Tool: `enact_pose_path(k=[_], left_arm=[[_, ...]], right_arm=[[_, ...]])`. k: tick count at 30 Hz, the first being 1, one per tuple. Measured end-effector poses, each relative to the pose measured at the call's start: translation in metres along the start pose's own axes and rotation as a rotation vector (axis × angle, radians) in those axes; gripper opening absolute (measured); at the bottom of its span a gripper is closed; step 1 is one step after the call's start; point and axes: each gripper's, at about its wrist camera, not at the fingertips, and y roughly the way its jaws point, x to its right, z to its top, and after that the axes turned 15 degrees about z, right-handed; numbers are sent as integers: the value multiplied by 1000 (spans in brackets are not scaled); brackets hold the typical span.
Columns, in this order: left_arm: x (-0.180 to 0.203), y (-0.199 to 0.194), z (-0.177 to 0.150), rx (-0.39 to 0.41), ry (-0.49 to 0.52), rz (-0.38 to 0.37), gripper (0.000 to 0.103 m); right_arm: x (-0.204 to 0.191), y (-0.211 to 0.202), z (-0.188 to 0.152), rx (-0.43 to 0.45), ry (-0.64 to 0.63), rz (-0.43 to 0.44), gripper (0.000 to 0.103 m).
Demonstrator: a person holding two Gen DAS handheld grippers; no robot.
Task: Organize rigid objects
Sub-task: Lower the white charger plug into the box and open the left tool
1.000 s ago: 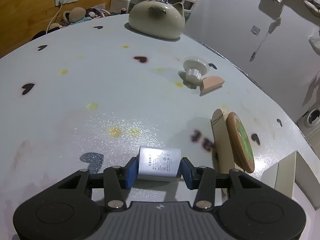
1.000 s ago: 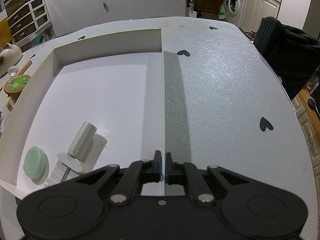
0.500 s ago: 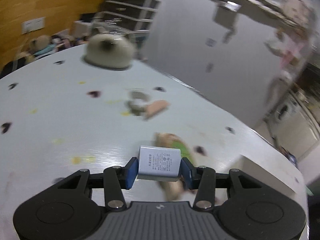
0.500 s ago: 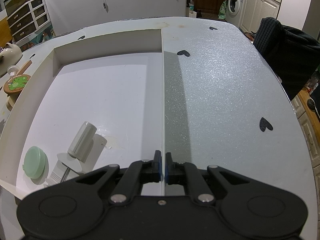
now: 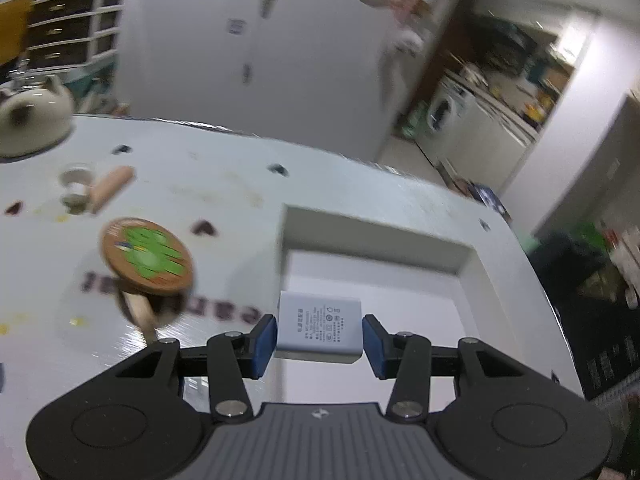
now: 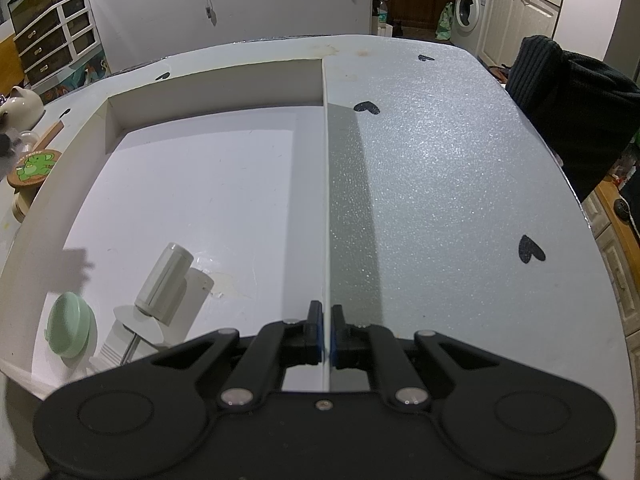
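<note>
Left wrist view: left gripper (image 5: 319,339) clamped on white charger (image 5: 319,328), held above near-left wall of white tray (image 5: 472,276).
Right wrist view: right gripper (image 6: 326,334) pinching tray's thin right wall (image 6: 327,200), pads nearly together.
Open room: bare tray floor ahead; speckled table (image 6: 460,184) right of wall.
Tray contents: near-left corner, green disc (image 6: 69,319), grey cylinder (image 6: 164,283).
Beyond tray: cork coaster (image 5: 146,255) propped on table.

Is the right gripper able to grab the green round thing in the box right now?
Probably not yet. The right gripper is shut on the white box's wall, so it is busy. The green disc lies uncovered inside the box, off to its left.
</note>
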Motion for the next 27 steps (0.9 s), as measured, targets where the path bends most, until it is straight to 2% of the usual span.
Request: enact_pose_path(k=[10, 18, 27], left_arm=[[49, 17, -28, -85, 181, -78, 48], [63, 36, -46, -177, 237, -98, 48], [71, 47, -47, -193, 280, -87, 48]], right_arm=[[0, 0, 0, 0, 0, 0, 5], [0, 0, 0, 0, 1, 1, 5], [0, 0, 0, 1, 1, 1, 5]])
